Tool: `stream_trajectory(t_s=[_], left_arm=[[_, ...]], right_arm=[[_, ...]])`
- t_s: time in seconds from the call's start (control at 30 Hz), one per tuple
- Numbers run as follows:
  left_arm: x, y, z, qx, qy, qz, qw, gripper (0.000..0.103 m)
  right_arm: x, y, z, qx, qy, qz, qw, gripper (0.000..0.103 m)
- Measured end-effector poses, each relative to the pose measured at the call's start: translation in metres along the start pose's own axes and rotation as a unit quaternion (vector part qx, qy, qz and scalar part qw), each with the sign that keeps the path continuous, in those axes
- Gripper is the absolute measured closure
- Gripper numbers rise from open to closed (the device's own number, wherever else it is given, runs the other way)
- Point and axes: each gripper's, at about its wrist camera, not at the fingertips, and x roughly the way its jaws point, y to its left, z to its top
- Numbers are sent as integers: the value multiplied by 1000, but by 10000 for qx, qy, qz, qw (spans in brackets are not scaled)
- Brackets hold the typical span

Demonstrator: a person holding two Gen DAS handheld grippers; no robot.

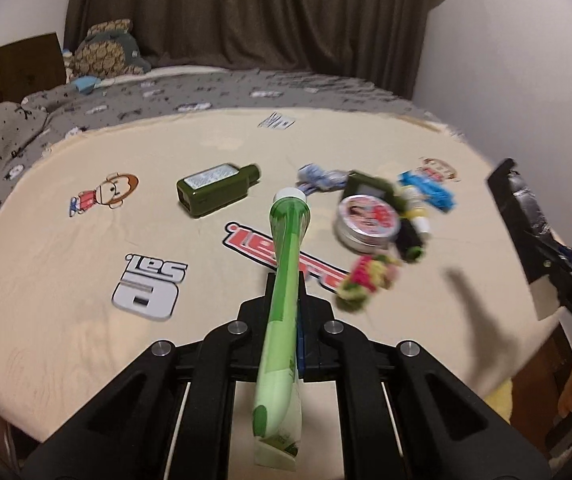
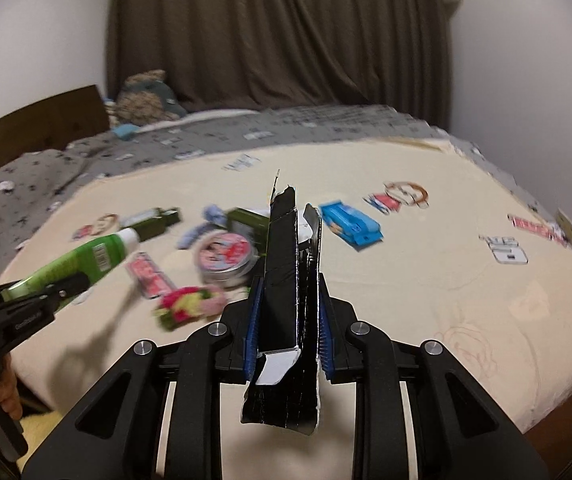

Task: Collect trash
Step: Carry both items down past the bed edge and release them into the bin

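Note:
My left gripper (image 1: 286,312) is shut on a green squeeze tube (image 1: 284,292) with a white cap, held above the cream cloth; it also shows in the right wrist view (image 2: 82,262). My right gripper (image 2: 289,312) is shut on a flattened black torn carton (image 2: 286,300), also seen at the right edge of the left wrist view (image 1: 525,216). On the cloth lie a dark green bottle (image 1: 216,190), a round tin (image 1: 367,222), a blue packet (image 1: 429,190), a pink-green knitted piece (image 1: 367,280) and a small blue-white wrapper (image 1: 317,178).
The cream printed cloth (image 1: 66,280) covers a table; behind it is a grey patterned bed cover (image 1: 206,90) with a stuffed toy (image 1: 106,50), a wooden headboard (image 1: 14,68) and a dark curtain (image 1: 246,12).

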Motion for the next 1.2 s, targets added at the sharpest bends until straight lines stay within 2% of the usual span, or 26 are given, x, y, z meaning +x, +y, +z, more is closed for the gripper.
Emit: stream_trajectory(t_s=[0.23,0.43,0.6,0.73,0.87,1.2], left_arm=[[-61,-31,-32,250,-306,-336,9987,97],[-83,-45,-69,319,-214,-627,9973,97],[-75,-57,-112,354,246,-847,9955,97],[-52,-61,-149,389,856,-990,9906,97],[-30,-59,-177,387,1292,-1171,9839,96],[5,-69,-220,503,2096,-1277,9681,97]], right_arm=[[-52,12,-23,-325,-172,500,9981,78],[-76,9,-50,-477,-74,498,9976,78],[-77,11,-84,-672,279,468,9962,78],[-60,11,-117,-717,850,499,9925,78],[-39,9,-153,-669,1463,514,9856,78],[-12,19,-207,-734,2383,700,9659,79]])
